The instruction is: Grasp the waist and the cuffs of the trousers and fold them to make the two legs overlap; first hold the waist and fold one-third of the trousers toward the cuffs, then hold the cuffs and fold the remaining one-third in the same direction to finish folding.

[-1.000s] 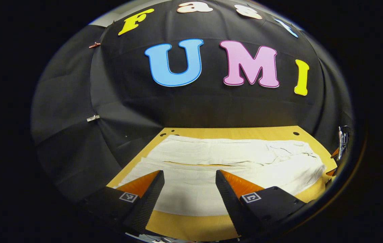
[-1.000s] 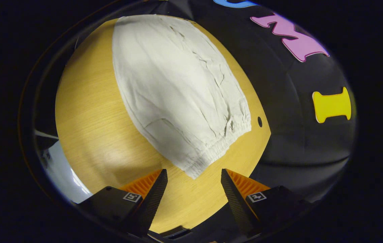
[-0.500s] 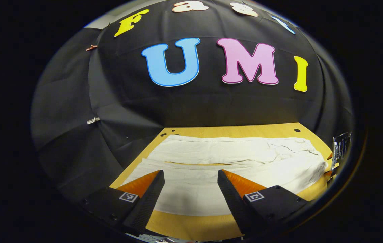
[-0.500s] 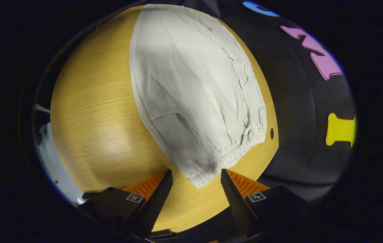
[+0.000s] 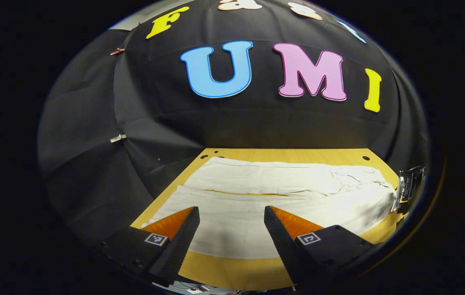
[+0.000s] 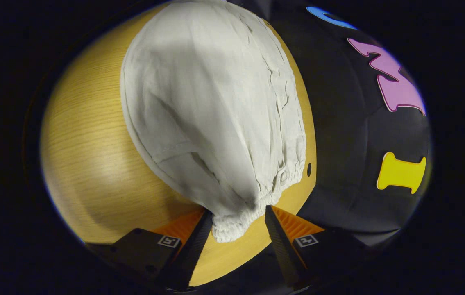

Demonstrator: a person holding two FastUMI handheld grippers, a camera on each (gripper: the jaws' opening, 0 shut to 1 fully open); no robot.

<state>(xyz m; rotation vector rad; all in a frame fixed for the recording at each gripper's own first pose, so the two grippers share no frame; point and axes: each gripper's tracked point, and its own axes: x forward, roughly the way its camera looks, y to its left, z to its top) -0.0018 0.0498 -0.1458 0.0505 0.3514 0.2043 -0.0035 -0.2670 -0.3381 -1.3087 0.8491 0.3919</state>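
Pale cream cotton trousers point(image 5: 273, 205) lie flat on a yellow wooden table point(image 6: 93, 164). The right gripper point(image 6: 236, 229) straddles the elastic waist corner point(image 6: 232, 227), jaws not yet closed; the left gripper point(image 5: 230, 229) hovers wide above the near leg. Closing too shallow could pinch one layer, so the waist slips free.

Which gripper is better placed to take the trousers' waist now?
Right. The right gripper already has the waist corner between its open fingers; the left gripper hovers open over a leg.
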